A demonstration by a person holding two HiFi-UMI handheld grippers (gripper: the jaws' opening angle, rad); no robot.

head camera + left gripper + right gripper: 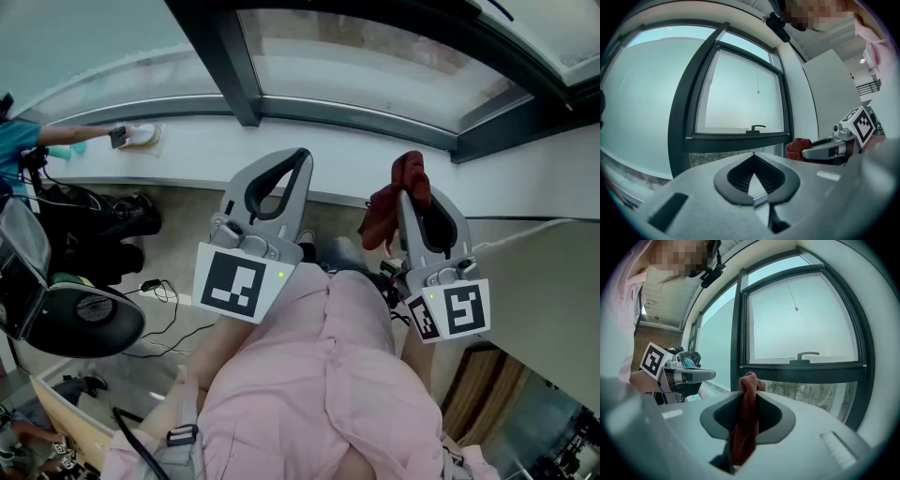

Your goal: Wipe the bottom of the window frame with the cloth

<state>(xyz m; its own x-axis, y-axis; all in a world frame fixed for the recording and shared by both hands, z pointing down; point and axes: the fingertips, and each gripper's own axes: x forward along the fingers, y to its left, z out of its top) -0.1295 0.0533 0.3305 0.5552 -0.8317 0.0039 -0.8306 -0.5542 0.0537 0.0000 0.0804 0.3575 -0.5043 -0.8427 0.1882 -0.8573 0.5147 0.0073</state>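
Observation:
A dark red cloth (394, 195) hangs bunched from my right gripper (410, 183), which is shut on it and held up in front of the white sill (309, 155). The right gripper view has the cloth (746, 418) pinched between the pads, below the dark bottom rail of the window frame (806, 371) and its handle (807, 355). My left gripper (301, 156) is level with it to the left, shut and empty. The left gripper view looks at the same rail (740, 140), with its tips (753, 155) touching. Both grippers are short of the frame (356, 114).
At the far left another person's arm in a teal sleeve (23, 141) presses a white cloth (142, 136) on the sill. Below it are a black bag (98, 217), a black chair (70, 319) and cables (164, 292) on the floor. A white wall (548, 178) closes the right.

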